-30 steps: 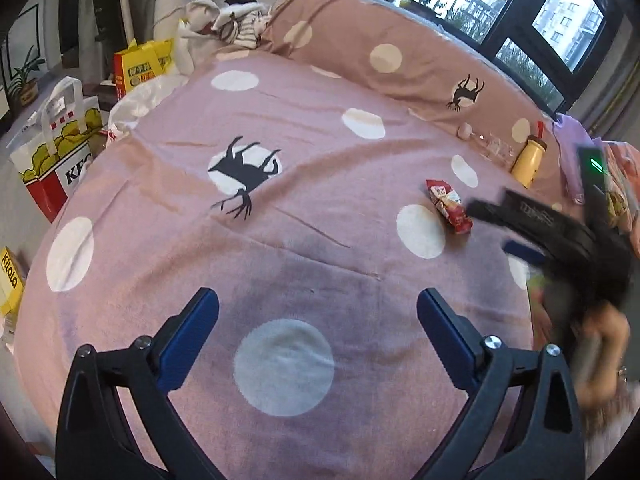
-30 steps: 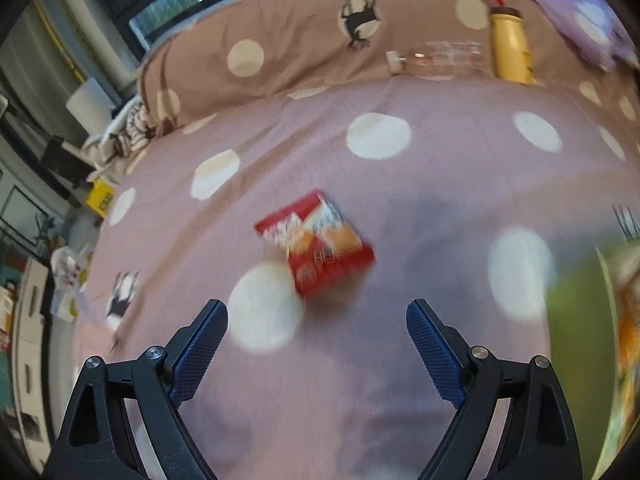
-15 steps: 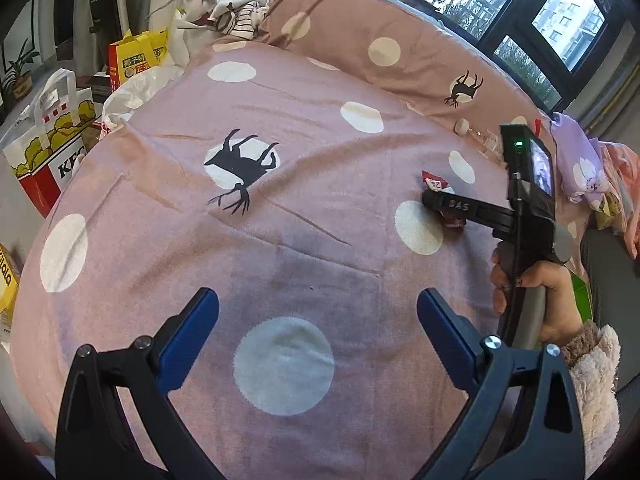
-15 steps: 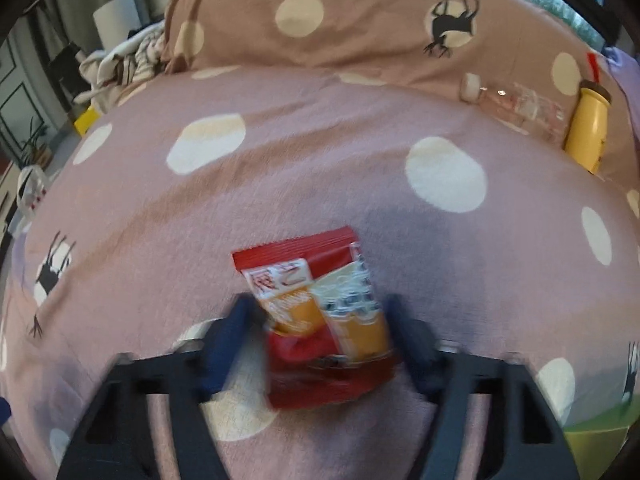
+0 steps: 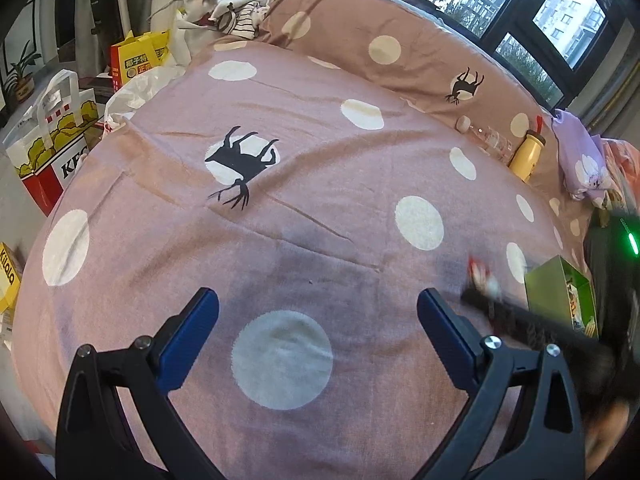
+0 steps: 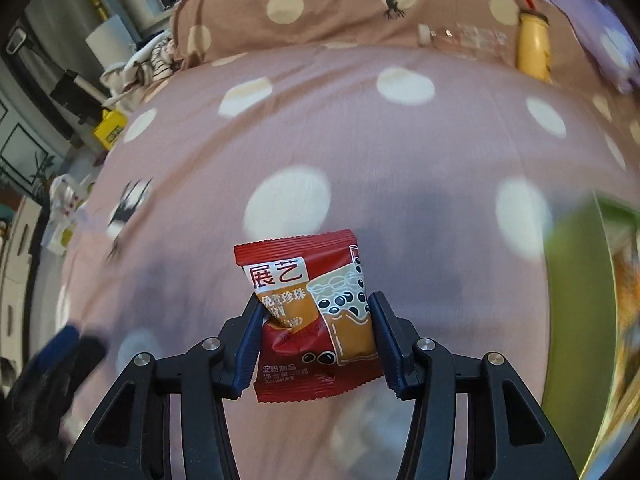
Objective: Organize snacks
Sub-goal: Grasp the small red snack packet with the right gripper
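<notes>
From the left wrist view, the left tool [image 5: 318, 312] hangs over the pink spotted bed [image 5: 280, 184] with its blue pads spread wide and nothing between them. At the right edge the right tool [image 5: 484, 296] is a dark blur; a scrap of red snack packet [image 5: 478, 270] shows at its tip, too smeared to read. A green box [image 5: 560, 300] sits just beyond it, partly cut off by the frame and by the blurred tool. The hand behind is only a vague smudge. A yellow bottle [image 5: 528, 156] and a clear bottle [image 5: 492, 142] lie against the long pillow.

From the right wrist view, the right tool [image 6: 316, 344] has the red snack packet [image 6: 312, 312] between its pads, both pressing its sides, and the jaws are closing on it; the wrapper's left edge is crumpled inward. The packet's top sticks out past the fingertips, above the bed [image 6: 360, 140]. The green box [image 6: 580, 300] is blurred and cropped at the right. The left tool [image 6: 60, 344] is a dark smear at lower left, its state unreadable here.
</notes>
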Motion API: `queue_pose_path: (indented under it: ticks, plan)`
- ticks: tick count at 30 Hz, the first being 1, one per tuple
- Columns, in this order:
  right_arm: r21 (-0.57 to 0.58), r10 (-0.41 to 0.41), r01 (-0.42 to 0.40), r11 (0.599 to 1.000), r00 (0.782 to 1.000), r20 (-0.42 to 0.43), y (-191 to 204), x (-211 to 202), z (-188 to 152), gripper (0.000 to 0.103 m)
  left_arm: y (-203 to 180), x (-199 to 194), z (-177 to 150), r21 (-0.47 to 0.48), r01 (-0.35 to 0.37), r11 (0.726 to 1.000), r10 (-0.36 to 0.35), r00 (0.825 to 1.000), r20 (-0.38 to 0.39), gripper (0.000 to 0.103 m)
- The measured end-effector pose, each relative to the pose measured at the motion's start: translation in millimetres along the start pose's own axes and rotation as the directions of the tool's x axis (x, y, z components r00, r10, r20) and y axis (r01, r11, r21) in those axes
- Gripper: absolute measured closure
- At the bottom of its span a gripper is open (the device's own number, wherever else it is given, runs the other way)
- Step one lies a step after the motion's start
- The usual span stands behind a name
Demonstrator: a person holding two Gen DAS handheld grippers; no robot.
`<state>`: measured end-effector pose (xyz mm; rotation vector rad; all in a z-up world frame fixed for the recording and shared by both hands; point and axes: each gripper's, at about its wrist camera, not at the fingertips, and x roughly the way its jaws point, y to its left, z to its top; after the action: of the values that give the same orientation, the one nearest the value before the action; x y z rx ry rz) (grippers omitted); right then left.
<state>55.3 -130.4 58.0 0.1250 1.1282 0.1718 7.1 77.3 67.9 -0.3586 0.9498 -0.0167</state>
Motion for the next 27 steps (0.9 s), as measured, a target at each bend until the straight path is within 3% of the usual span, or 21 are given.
queue_pose_path:
  ticks: [4, 7, 9, 11, 13, 17, 23, 27]
  plan:
    - [0.044, 0.073, -0.071, 0.997, 0.996, -0.048, 2, -4, -48, 0.050, -5, 0, -4, 0.009, -0.011, 1.000, 0.011, 1.000, 0.000, 0.003]
    - [0.065, 0.058, -0.052, 0.997, 0.994, -0.092, 0, 1, -63, 0.050, -11, 0, -9, 0.038, -0.016, 0.999, 0.016, 1.000, -0.005, 0.003]
    - [0.066, 0.070, -0.065, 0.996, 0.995, -0.065, 0, -3, -66, 0.048, -15, 0, -12, 0.053, -0.018, 0.998, 0.018, 1.000, -0.006, 0.003]
    - [0.088, 0.106, -0.102, 0.991, 0.993, -0.046, -5, -7, -65, 0.034, -17, 0, -14, 0.058, -0.015, 0.998, 0.016, 1.000, -0.012, 0.003]
    - [0.095, 0.122, -0.120, 0.988, 0.992, -0.017, -9, -13, -65, 0.026, -19, 0, -16, 0.056, -0.006, 0.998, 0.007, 1.000, -0.020, 0.003]
    - [0.104, 0.145, -0.148, 0.983, 0.989, 0.044, -19, -29, -64, 0.026, -26, 1, -21, 0.066, 0.025, 0.998, -0.022, 0.999, -0.045, 0.004]
    - [0.177, 0.253, -0.271, 0.946, 0.960, 0.116, -45, -41, -62, 0.026, -47, 4, -32, 0.119, 0.081, 0.990, -0.071, 0.994, -0.085, 0.010]
    - [0.216, 0.339, -0.355, 0.910, 0.935, 0.109, -55, -34, -64, 0.026, -61, 8, -42, 0.133, 0.139, 0.981, -0.121, 0.984, -0.132, 0.015]
